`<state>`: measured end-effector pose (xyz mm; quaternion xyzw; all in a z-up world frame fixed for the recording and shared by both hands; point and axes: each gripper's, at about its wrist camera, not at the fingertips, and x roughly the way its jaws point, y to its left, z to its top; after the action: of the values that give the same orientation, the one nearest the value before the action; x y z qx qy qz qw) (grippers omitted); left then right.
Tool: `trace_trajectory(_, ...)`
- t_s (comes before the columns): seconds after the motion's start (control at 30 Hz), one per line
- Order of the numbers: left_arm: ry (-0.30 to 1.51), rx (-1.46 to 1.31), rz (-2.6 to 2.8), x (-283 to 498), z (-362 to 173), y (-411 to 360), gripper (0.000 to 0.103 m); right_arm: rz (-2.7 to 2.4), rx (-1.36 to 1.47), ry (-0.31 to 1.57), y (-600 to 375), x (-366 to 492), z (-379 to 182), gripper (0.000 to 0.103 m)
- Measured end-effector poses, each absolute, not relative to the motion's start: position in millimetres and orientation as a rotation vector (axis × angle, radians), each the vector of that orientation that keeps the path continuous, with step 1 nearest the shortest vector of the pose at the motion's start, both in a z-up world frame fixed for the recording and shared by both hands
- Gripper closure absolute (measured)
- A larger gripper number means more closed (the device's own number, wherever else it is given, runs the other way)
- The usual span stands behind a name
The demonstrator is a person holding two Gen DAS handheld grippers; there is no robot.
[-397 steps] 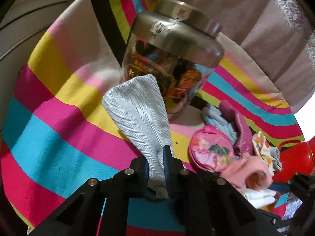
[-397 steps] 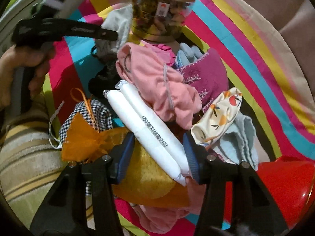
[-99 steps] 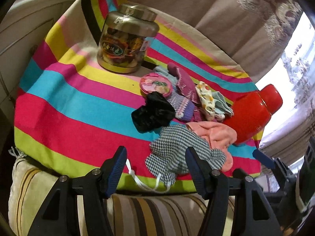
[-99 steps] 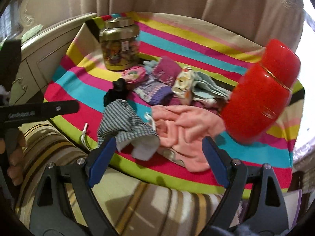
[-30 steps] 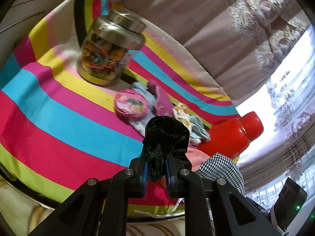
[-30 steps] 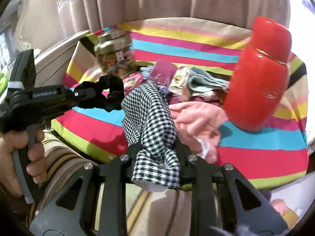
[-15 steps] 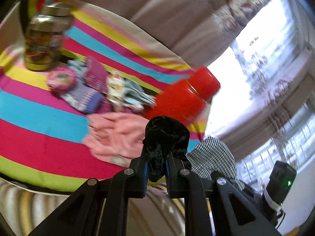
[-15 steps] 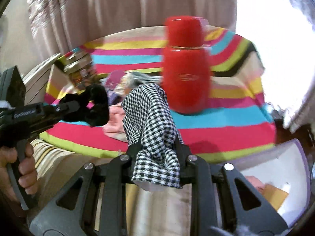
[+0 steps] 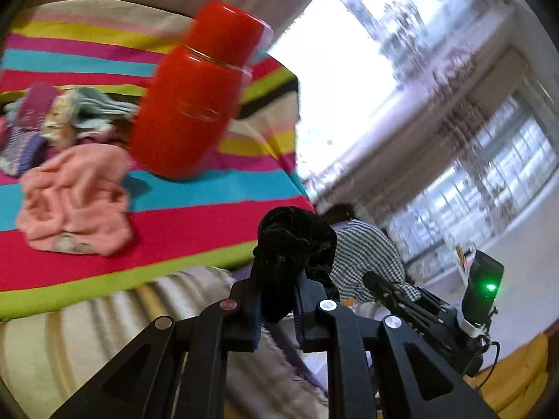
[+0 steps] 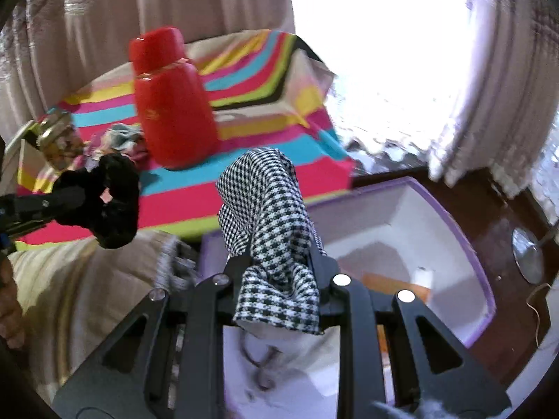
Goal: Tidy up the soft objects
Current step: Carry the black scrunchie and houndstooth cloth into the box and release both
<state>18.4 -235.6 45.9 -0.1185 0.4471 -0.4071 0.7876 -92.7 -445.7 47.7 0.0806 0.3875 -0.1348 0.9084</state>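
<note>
Covering box (image 10: 468, 244) floor: houndstooth cloth (image 10: 276, 230).

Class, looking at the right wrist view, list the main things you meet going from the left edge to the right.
black scrunchie → red container → houndstooth cloth → purple-rimmed box

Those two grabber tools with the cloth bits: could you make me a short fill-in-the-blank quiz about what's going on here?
1. The left gripper is shut on a fluffy ____ scrunchie.
2. The right gripper is shut on a black-and-white ____ cloth.
3. The box under the right gripper has a ____ rim.
4. The tall flask on the striped cloth is ____.

Missing words: black; checked; purple; red
</note>
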Motion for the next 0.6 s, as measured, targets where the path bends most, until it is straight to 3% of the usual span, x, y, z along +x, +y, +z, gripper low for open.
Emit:
trace_trajectory(0.17, 1.007, -0.188, -0.931, 3.8, 41.2, -272.7, 0.088, -0.364, 0.152, 0.850, -468.5, -111.4, 30.7, 0.073)
trace_trajectory(0.23, 1.031, -0.161, -0.946, -0.1, 37.2, -284.9, 0.083, -0.380, 0.144, 0.886, -476.7, -116.5, 20.1, 0.071)
trace_trajectory(0.27, 1.050, -0.145, -0.953, -1.4, 34.0, -291.9, 0.079, -0.389, 0.142, 0.899, -479.0, -119.3, 16.5, 0.068)
trace_trajectory(0.33, 1.081, -0.127, -0.955, -1.7, 28.7, -300.1, 0.058, -0.401, 0.142, 0.931, -483.7, -124.7, 7.2, 0.060)
trace_trajectory(0.4, 1.084, -0.122, -0.945, -2.4, 26.3, -303.4, 0.050, -0.377, 0.145, 0.978, -483.7, -126.9, -3.2, 0.050)
trace_trajectory(0.6, 1.078, -0.150, -0.922, 1.6, 29.0, -291.9, 0.049, -0.226, 0.106, 1.067, -455.3, -122.0, -29.0, 0.044)
